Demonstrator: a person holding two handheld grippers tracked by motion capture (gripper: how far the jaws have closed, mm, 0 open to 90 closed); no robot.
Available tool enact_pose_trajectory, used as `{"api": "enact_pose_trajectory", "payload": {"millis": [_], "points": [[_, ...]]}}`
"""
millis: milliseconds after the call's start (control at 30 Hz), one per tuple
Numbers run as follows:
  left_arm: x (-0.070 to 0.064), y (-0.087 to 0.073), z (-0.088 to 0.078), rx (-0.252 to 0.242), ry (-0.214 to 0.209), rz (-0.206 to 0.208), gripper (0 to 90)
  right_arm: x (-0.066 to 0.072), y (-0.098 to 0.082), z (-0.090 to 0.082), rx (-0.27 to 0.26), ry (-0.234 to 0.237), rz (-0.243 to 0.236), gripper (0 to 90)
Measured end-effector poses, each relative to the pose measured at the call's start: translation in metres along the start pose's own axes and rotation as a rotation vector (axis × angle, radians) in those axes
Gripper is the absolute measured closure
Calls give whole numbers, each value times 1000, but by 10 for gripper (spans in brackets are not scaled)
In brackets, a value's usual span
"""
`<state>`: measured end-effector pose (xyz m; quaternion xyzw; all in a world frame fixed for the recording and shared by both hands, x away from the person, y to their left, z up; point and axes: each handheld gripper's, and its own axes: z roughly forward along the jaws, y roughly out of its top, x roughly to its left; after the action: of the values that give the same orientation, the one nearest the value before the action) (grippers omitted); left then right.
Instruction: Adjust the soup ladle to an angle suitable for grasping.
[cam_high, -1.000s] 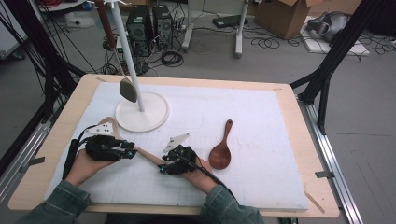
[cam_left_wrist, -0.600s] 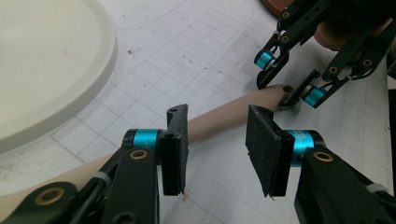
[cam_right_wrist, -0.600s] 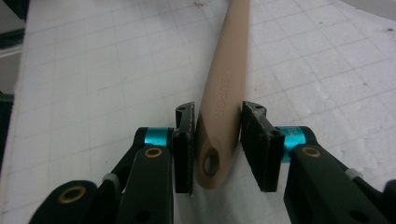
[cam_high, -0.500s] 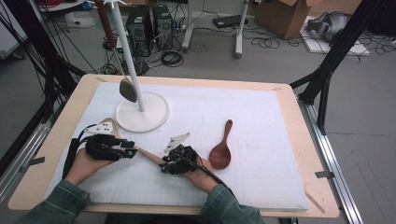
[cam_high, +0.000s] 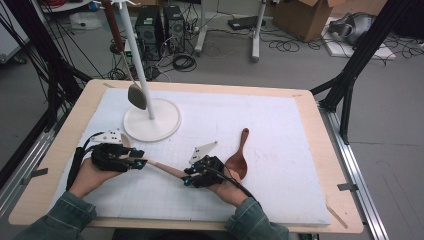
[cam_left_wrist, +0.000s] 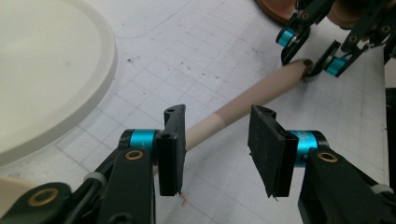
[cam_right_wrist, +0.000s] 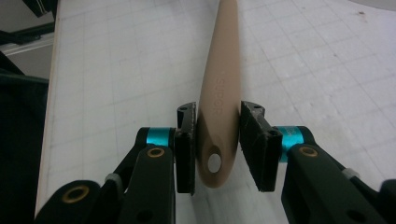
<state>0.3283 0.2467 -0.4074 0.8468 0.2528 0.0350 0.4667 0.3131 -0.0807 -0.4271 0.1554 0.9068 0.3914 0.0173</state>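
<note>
A long beige utensil (cam_high: 162, 168) lies on the white mat (cam_high: 280, 130) between my two grippers. My left gripper (cam_high: 142, 162) stands open around its thicker part (cam_left_wrist: 252, 98); the handle rests against one pad and a gap shows at the other. My right gripper (cam_high: 186, 177) is shut on the handle's end (cam_right_wrist: 223, 70), just above the hanging hole, and its jaws have just been closing. From the left gripper view, the right gripper (cam_left_wrist: 310, 51) shows at the handle's far tip.
A brown wooden spoon (cam_high: 239, 159) lies just right of my right hand. A white stand with a round base (cam_high: 165, 127) rises at the back left, and a grey spoon (cam_high: 137, 96) hangs from it. The base's rim (cam_left_wrist: 46, 70) is close to my left gripper.
My right gripper has shifted slightly to the right with the handle's end between its jaws. The left hand has stayed in place.
</note>
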Motion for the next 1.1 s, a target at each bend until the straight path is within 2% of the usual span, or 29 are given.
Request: {"api": "enact_pose_trajectory", "payload": {"millis": [300, 467, 600, 767, 900, 1000, 1100], "points": [[-5, 3, 2, -3, -11, 14, 561, -8, -12, -17, 28, -1, 12, 681], [-6, 4, 3, -6, -17, 12, 559, -14, -18, -23, 40, -25, 10, 682], [-6, 5, 3, -3, -18, 19, 557, -19, -22, -23, 58, -41, 20, 682], [-7, 6, 4, -3, -20, 19, 549, -20, -25, -19, 71, -56, 5, 678], [-7, 7, 5, -5, -19, 22, 544, -21, -27, -18, 59, -51, 20, 665], [-7, 8, 5, -9, -21, 25, 536, -21, -28, -17, 57, -54, 19, 599], [-7, 9, 5, -11, -30, 26, 523, -19, -27, -14, 65, -66, -15, 600]]}}
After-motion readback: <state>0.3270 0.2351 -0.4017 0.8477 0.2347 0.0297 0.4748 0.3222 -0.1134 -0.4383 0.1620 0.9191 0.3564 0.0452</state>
